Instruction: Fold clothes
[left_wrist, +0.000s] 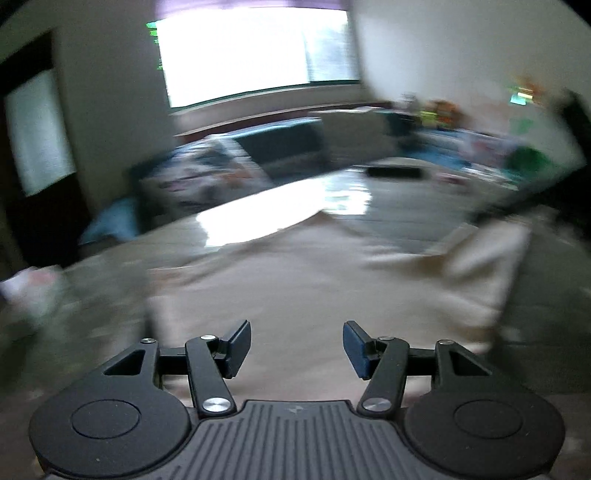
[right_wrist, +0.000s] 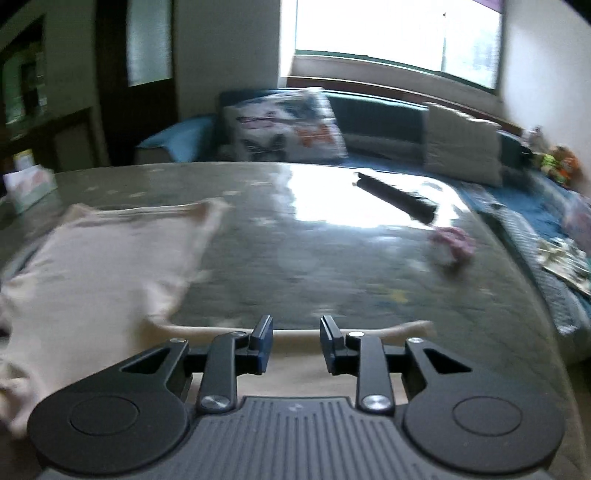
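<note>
A cream garment (left_wrist: 295, 280) lies spread on the glossy grey-green table (left_wrist: 351, 195), blurred by motion in the left wrist view. My left gripper (left_wrist: 296, 347) hovers over its near part, jaws wide apart, nothing between them. In the right wrist view the same garment (right_wrist: 110, 258) covers the left of the table (right_wrist: 332, 266), and one edge of it (right_wrist: 369, 330) runs just beyond the fingertips. My right gripper (right_wrist: 296, 341) is open with a narrower gap and holds nothing.
A black bar-shaped object (right_wrist: 395, 197) and a small pink crumpled item (right_wrist: 452, 240) lie on the table's right part. A tissue box (right_wrist: 29, 188) stands at the far left edge. Behind is a blue sofa (right_wrist: 369, 110) with a butterfly cushion (right_wrist: 284, 125) and toys.
</note>
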